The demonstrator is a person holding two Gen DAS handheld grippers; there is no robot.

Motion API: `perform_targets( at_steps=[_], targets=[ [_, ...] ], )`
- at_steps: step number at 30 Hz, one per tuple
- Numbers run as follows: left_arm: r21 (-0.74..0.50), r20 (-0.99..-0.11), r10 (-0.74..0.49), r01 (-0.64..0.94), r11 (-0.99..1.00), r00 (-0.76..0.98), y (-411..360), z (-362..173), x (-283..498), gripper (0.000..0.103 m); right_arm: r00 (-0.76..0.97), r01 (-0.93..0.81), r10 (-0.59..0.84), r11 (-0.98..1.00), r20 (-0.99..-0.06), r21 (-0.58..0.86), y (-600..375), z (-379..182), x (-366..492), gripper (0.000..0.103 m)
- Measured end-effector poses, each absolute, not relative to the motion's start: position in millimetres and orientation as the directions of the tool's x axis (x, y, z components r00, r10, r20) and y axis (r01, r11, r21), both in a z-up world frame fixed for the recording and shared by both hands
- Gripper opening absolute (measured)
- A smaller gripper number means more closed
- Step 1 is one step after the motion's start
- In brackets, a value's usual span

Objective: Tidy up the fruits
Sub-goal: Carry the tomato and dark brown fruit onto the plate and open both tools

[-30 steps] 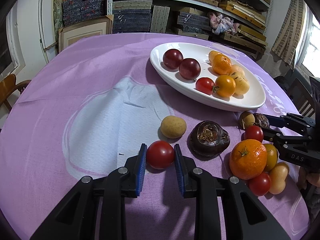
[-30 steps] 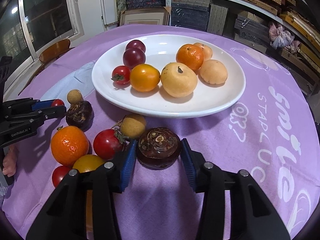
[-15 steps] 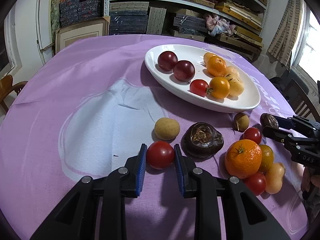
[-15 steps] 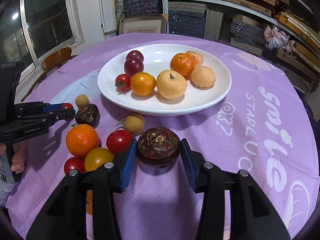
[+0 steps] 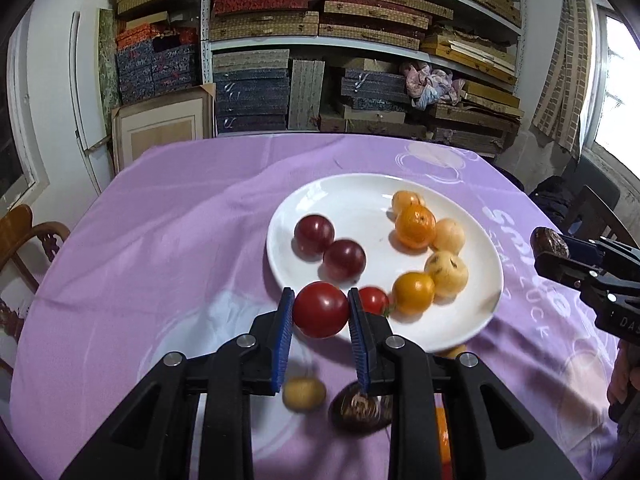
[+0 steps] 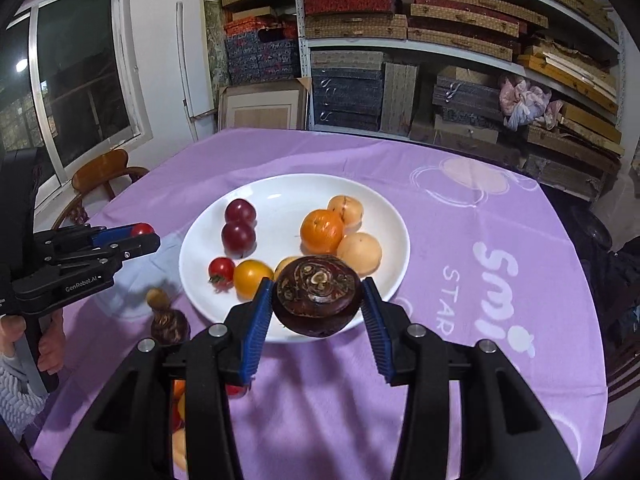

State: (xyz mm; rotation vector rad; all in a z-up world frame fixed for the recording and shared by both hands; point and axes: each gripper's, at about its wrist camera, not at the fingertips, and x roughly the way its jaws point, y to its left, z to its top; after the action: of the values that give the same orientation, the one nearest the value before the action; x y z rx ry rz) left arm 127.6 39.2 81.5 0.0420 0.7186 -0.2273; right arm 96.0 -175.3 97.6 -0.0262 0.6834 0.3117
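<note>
My left gripper [image 5: 320, 312] is shut on a red tomato [image 5: 320, 310], held in the air just in front of the white plate [image 5: 360, 200]. My right gripper [image 6: 318, 300] is shut on a dark brown round fruit [image 6: 318, 296], lifted over the near rim of the plate [image 6: 288, 188]. The plate holds two dark red plums [image 5: 314, 234], a small red tomato [image 5: 374, 300], oranges and pale yellow fruits. The right gripper with its dark fruit [image 5: 550, 242] shows at the right edge of the left wrist view. The left gripper with its tomato [image 6: 142, 229] shows at the left in the right wrist view.
Loose fruit lies on the purple tablecloth [image 5: 180, 220]: a small tan fruit [image 5: 304, 394] and another dark brown fruit [image 5: 358, 408] below my left gripper, more behind the right gripper's fingers. A wooden chair [image 5: 24, 236] stands at the left. Shelves of boxes fill the back.
Both grippers have risen off the cloth with their fruit, the left with the red tomato and the right with the dark brown fruit, and now hang near the plate's front rim.
</note>
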Motion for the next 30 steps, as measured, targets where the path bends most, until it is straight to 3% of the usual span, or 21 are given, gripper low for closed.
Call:
perform_targets(
  at_steps=[11, 21, 26, 27, 28, 30],
  targets=[
    [-0.015, -0.742, -0.145, 0.201, 0.979, 0.654, 19, 39, 186, 0.027, 0.696, -0.218, 0.219, 0.972, -0.683, 0.090, -167, 52, 167, 0.044],
    [0.036, -0.744, -0.099, 0.188, 0.981, 0.661, 12, 25, 205, 0.030, 0.694, -0.198, 0.206, 0.976, -0.690, 0.091, -170, 39, 188, 0.044],
    [0.000, -0.741, -0.131, 0.195, 0.981, 0.658, 14, 29, 203, 0.037, 0.696, -0.187, 0.239, 0.971, -0.677, 0.150, -179, 34, 191, 0.045],
    [0.002, -0.738, -0.132, 0.198, 0.980, 0.662, 13, 31, 200, 0.043, 0.698, -0.187, 0.245, 0.969, -0.673, 0.160, -181, 33, 191, 0.049],
    [0.010, -0.734, -0.124, 0.193, 0.981, 0.668, 13, 34, 198, 0.054, 0.701, -0.184, 0.250, 0.968, -0.668, 0.169, -184, 33, 190, 0.061],
    [0.024, -0.712, -0.118, 0.191, 0.981, 0.693, 15, 43, 187, 0.063, 0.714, -0.188, 0.275, 0.961, -0.644, 0.202, -190, 40, 184, 0.067]
  ],
)
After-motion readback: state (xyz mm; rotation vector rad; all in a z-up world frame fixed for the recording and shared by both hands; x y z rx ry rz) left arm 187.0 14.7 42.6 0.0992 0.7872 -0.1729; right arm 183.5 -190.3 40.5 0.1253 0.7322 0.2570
